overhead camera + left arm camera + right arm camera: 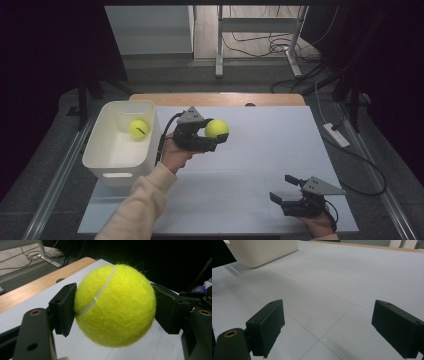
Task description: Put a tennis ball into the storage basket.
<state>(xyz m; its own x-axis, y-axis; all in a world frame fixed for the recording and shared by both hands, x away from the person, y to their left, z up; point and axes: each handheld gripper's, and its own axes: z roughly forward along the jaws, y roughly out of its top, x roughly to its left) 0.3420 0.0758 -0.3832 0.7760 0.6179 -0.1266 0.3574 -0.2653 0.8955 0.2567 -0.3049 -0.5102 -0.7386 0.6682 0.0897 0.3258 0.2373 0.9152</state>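
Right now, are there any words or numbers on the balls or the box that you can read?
None can be read.
Held tennis ball: only a white seam, no letters showing.
Tennis ball in the bin: a dark mark, too small to read.
White bin: plain walls, no label.
Left gripper and right gripper: no writing visible.

**What I can't fully see**

In my left gripper view, the fuzzy yellow-green tennis ball (pixel 115 306) hides the table behind it. My right gripper view cuts off the cream plastic bin (pixel 262 251) at the top edge. From above, my right hand (pixel 320 226) runs off the bottom.
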